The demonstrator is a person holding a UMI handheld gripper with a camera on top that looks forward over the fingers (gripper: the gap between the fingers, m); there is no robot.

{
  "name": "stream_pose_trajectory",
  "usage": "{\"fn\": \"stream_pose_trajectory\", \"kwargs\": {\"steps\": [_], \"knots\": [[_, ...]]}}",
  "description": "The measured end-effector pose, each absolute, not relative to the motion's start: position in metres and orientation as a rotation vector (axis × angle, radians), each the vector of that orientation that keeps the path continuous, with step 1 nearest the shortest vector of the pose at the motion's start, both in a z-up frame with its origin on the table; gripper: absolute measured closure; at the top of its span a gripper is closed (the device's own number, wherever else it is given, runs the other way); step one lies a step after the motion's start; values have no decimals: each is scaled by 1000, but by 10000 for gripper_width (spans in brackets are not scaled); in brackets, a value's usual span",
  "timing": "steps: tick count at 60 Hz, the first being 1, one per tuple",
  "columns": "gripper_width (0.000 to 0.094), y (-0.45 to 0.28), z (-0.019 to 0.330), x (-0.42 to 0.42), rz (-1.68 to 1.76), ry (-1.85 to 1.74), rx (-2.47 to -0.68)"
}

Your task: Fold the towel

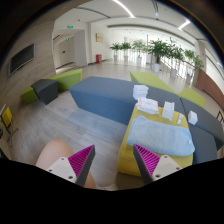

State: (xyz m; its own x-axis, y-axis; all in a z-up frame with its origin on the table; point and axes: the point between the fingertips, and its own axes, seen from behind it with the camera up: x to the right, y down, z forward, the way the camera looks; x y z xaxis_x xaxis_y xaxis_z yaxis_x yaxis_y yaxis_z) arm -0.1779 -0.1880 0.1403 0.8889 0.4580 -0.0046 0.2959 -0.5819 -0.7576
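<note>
A light blue towel [161, 135] lies flat on a yellow table [131, 143], ahead of my fingers and to the right. My gripper [114, 160] is held high above the floor, short of the table, with its magenta pads [82, 160] wide apart and nothing between them. The near corner of the table shows between the fingers. The towel's near edge is beside the right finger [148, 160].
Small white objects [148, 103] stand at the table's far end beyond the towel. A large blue-grey sofa [102, 98] lies beyond, with a dark armchair [44, 90] to the left. Potted plants [160, 50] line the back. Wooden floor [60, 125] lies left of the table.
</note>
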Motion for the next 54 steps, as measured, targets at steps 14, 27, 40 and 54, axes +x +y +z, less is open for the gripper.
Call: {"fn": "stream_pose_trajectory", "kwargs": {"steps": [14,27,40,54], "knots": [[137,-132,100,-181,194,-541,-2241],[143,-45,36,-172,51,-545,-2261],[233,-7,-13,-149,-25,-459,-2328],[474,-3,-21,-146,-22,-511,-2313]]}}
